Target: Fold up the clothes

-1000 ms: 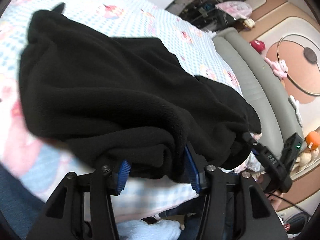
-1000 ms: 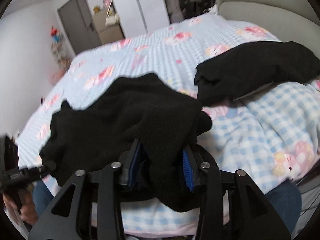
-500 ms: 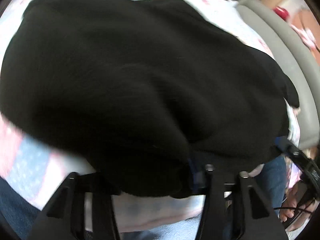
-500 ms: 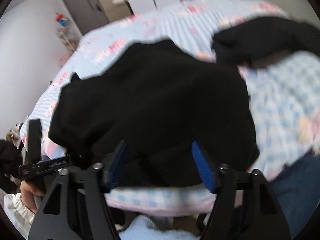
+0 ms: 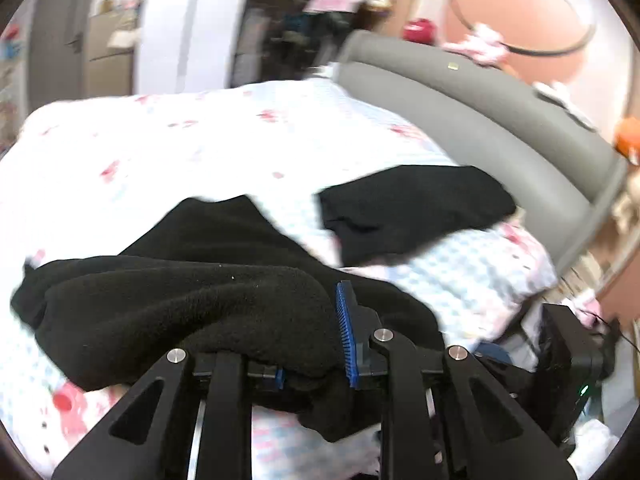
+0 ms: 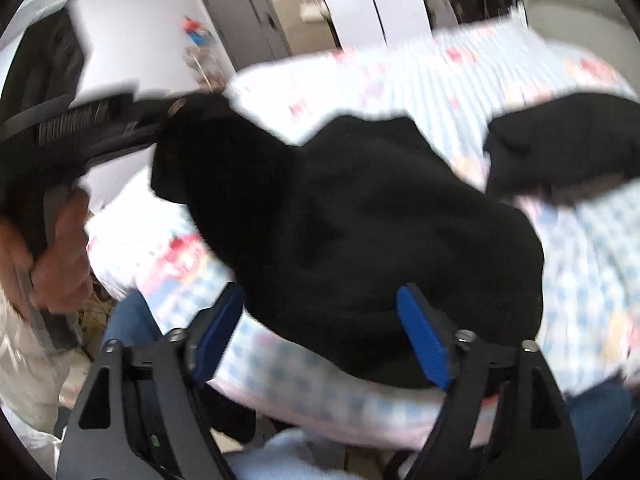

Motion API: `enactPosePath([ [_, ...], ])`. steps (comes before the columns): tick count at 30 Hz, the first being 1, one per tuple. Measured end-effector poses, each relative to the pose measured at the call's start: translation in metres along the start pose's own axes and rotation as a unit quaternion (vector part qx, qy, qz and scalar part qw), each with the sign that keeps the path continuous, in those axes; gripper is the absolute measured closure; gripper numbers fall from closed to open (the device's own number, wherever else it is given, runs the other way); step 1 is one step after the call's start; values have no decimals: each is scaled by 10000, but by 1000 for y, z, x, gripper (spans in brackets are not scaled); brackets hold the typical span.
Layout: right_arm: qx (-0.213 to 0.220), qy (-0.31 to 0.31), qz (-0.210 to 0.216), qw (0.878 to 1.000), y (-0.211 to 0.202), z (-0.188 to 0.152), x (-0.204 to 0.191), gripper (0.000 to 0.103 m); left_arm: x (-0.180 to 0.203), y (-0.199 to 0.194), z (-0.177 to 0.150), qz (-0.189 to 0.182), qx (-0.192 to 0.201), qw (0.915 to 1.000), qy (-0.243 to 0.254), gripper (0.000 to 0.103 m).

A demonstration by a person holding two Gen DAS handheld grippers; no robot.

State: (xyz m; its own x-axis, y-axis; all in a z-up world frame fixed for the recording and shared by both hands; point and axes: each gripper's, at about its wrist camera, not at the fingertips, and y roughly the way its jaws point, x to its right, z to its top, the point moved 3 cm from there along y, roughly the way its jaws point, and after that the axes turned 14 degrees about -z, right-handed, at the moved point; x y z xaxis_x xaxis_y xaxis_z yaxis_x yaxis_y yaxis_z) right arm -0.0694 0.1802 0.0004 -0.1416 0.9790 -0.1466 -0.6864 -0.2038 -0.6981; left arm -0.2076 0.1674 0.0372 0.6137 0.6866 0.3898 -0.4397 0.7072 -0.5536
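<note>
A black fleece garment (image 5: 180, 292) lies bunched on the bed in front of me. My left gripper (image 5: 312, 344) has its jaws closing on a thick fold of it; the fleece covers the left pad and presses against the blue right pad (image 5: 345, 332). In the right wrist view the left gripper (image 6: 92, 128) holds a corner of the fleece (image 6: 360, 220) raised at the upper left. My right gripper (image 6: 320, 320) is opening wide. The fleece lies between and beyond its blue pads (image 6: 424, 336), which do not press on it.
A second black garment (image 5: 412, 208) (image 6: 560, 140) lies further up the bed, on the checked blue cover with pink prints (image 5: 200, 140). A grey padded headboard (image 5: 460, 92) runs along the right. The person's hand (image 6: 60, 260) and jeans (image 6: 128, 320) are at the near edge.
The right gripper's jaws spread apart and let go of the fleece. The left gripper swung up and round with its fold of fleece, so the bed and headboard came into view.
</note>
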Motion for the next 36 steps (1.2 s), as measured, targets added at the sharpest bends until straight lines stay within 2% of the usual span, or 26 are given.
enactPosePath([
  [2,228,77,83,9997,-3,6,1,11,13,17,-7,-255,-199,9994,119,81],
  [4,211,157,242,9994,7,14,1,11,13,40,-22,-242,-542,9982,48,81],
  [6,-27,5,298,9996,25,18,-2,11,2,51,-33,-197,-695,9970,-273,81],
  [8,-261,-146,305,9991,43,22,-5,11,-7,55,-43,-356,-697,9953,-572,78],
  [9,-331,-162,319,9988,50,24,-6,11,-11,56,-47,-452,-689,9941,-707,76],
  [11,-468,-227,384,9979,68,24,-12,11,-28,32,-86,-553,-707,9925,-826,71],
  [13,-646,-384,294,9967,92,23,-20,14,-42,15,-108,-408,-720,9919,-962,65],
  [14,-700,-425,253,9963,102,23,-23,29,-48,8,-115,-306,-725,9915,-1036,55],
  [15,-698,-406,221,9965,109,25,-23,47,-56,2,-122,-204,-668,9909,-1151,38],
  [17,-665,-362,123,9971,116,29,-21,64,-70,-8,-132,-331,-420,9866,-1541,34],
  [18,-593,-437,34,9973,114,30,-23,71,-78,-13,-135,-418,-318,9829,-1764,33],
  [20,-308,-617,-201,9974,101,33,-31,74,-88,-25,-131,-569,-20,9781,-2004,32],
  [23,88,-386,-300,9988,80,61,-17,80,-98,-40,-119,-474,398,9765,-2066,34],
  [25,227,-40,-224,9995,66,82,0,82,-98,-38,-113,-406,438,9783,-1983,34],
  [26,286,-44,-276,9992,62,88,4,82,-98,-28,-111,-304,339,9799,-1941,36],
  [28,277,-347,-419,9981,64,89,-2,82,-97,1,-109,-12,7,9828,-1847,47],
  [31,253,-711,-622,9952,66,88,-8,83,-96,44,-105,426,-492,9833,-1699,46],
  [34,35,-233,-634,9977,62,59,6,83,-100,57,-122,362,-488,9815,-1818,38],
  [36,19,-117,-634,9979,55,46,13,83,-102,56,-130,395,-462,9822,-1776,40],
])
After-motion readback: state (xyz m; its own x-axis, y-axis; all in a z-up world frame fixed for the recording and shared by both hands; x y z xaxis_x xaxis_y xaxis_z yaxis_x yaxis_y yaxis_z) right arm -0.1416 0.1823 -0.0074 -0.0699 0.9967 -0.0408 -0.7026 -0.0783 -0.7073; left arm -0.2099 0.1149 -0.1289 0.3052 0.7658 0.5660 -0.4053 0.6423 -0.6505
